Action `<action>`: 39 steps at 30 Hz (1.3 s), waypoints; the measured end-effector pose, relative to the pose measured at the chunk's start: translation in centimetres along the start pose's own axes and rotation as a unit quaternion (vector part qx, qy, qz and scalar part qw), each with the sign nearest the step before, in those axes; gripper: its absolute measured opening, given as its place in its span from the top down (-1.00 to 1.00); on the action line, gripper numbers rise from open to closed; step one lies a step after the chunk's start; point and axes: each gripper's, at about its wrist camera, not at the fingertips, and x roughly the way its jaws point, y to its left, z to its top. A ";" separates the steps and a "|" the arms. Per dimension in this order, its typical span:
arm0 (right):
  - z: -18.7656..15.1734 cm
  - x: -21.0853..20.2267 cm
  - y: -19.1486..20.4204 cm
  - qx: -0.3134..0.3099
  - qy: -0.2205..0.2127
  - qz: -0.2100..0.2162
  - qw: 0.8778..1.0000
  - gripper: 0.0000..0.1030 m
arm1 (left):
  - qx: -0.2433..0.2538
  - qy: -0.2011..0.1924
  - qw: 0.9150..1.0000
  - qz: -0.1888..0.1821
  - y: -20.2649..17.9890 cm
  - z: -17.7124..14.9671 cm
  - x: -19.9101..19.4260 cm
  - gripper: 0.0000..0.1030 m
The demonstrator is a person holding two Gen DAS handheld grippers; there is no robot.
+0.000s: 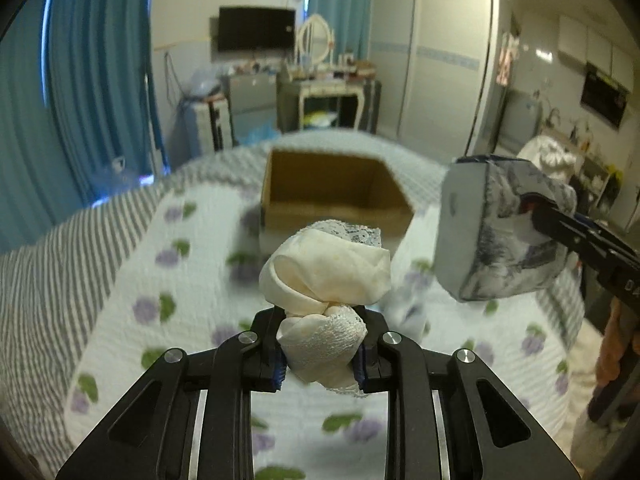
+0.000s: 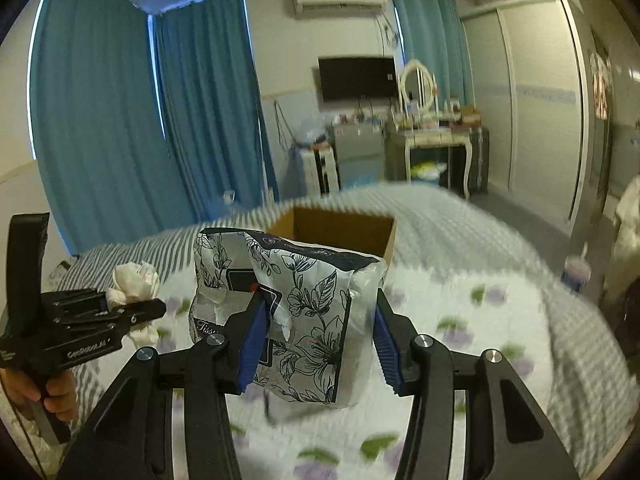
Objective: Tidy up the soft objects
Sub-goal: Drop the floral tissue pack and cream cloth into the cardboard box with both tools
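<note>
In the left wrist view, the left gripper [image 1: 320,354] has its fingers clamped on a bunched cream cloth [image 1: 326,276], held above the flowered bedspread [image 1: 132,280] in front of the open cardboard box [image 1: 336,194]. In the right wrist view, the right gripper [image 2: 316,340] pinches a floral tissue pack [image 2: 288,312] between its blue pads [image 2: 252,344], lifted over the bed near the box.

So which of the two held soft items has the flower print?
The tissue pack in the right gripper; the left gripper holds a plain cream cloth.
</note>
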 end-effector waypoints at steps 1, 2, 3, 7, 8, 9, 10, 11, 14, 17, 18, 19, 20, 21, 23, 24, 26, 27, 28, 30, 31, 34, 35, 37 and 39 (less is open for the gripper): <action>1.2 0.3 -0.1 -0.006 -0.009 -0.003 1.000 0.05 | -0.001 -0.006 1.000 0.000 0.0 0.8 0.1 0.54; 2.4 0.7 -0.1 -0.011 -0.016 -0.006 1.000 0.05 | -0.002 -0.013 1.000 0.000 0.0 2.0 0.3 0.54; 3.6 1.2 -0.2 -0.016 -0.021 -0.008 1.000 0.05 | -0.002 -0.019 1.000 0.000 0.1 3.1 0.7 0.54; 7.8 5.1 -1.1 -0.015 -0.028 0.000 0.999 0.05 | 0.006 -0.038 0.999 0.002 0.3 7.0 3.5 0.54; 8.7 6.5 -1.4 -0.015 -0.029 0.000 0.999 0.05 | 0.009 -0.039 0.999 0.003 0.4 7.9 4.6 0.54; 9.3 7.9 -1.6 -0.016 -0.027 -0.002 1.000 0.05 | 0.011 -0.039 0.999 0.005 0.4 8.6 5.8 0.54; 10.0 9.6 -1.8 -0.014 -0.020 -0.002 1.000 0.05 | 0.013 -0.037 0.999 0.008 0.6 9.4 7.2 0.54; 10.4 11.6 -2.2 -0.008 -0.014 -0.001 1.000 0.05 | 0.015 -0.035 0.999 0.009 0.8 10.1 8.7 0.54; 11.0 17.3 -3.4 0.007 0.009 -0.005 1.000 0.05 | 0.018 -0.026 0.999 0.005 1.3 11.3 13.0 0.54; 10.7 22.8 -4.7 0.022 0.038 -0.009 0.999 0.05 | 0.022 -0.010 1.000 0.005 1.6 11.7 16.8 0.54; 10.5 24.5 -4.9 0.023 0.047 -0.014 0.999 0.05 | 0.024 -0.007 1.000 0.005 1.5 11.7 17.8 0.54; 10.3 25.7 -5.2 0.024 0.054 -0.017 0.998 0.05 | 0.029 -0.002 1.000 0.006 1.5 11.8 18.8 0.53; 10.0 27.0 -5.6 0.025 0.060 -0.018 0.998 0.05 | 0.032 0.003 0.999 0.010 1.4 11.7 19.8 0.53; 9.7 28.1 -5.9 0.025 0.067 -0.018 0.997 0.05 | 0.035 0.006 0.999 0.013 1.3 11.5 20.4 0.53; 9.1 29.1 -6.5 0.033 0.073 -0.020 0.997 -0.04 | 0.044 0.005 0.999 0.021 1.1 11.4 21.5 0.43; 9.0 29.3 -6.9 0.038 0.075 -0.018 0.996 -0.09 | 0.049 0.004 0.998 0.027 0.9 11.3 21.8 0.42; 8.9 29.1 -7.5 0.050 0.074 -0.010 0.996 -0.35 | 0.054 0.012 0.997 0.050 0.7 11.3 22.4 -0.37; 8.7 28.6 -7.9 0.050 0.069 -0.013 0.996 -0.37 | 0.048 0.009 0.997 0.052 0.6 11.2 22.1 -0.54; 8.8 28.0 -7.8 0.044 0.067 -0.020 0.997 -0.38 | 0.038 0.000 0.998 0.050 0.8 11.1 21.6 -0.61; 9.3 26.5 -7.9 0.033 0.062 -0.026 0.997 -0.48 | 0.026 -0.003 0.999 0.041 1.0 11.3 20.5 -0.61; 9.6 25.4 -7.9 0.030 0.058 -0.026 0.998 -0.48 | 0.020 -0.003 0.999 0.037 0.9 11.5 19.7 -0.61; 11.4 20.8 -7.6 0.018 0.036 -0.033 0.999 -0.52 | 0.016 -0.018 0.999 0.036 0.5 12.2 15.7 -0.61; 12.1 19.5 -7.6 0.015 0.031 -0.033 0.999 -0.60 | 0.018 -0.026 0.999 0.040 0.2 12.5 14.5 -0.61; 13.6 15.7 -7.4 0.007 0.017 -0.036 0.999 -0.70 | 0.021 -0.045 0.998 0.048 -0.1 13.1 11.1 -0.61; 14.7 12.2 -6.6 -0.003 0.004 -0.035 0.999 -0.79 | 0.019 -0.064 0.996 0.054 -0.1 13.4 7.3 -0.61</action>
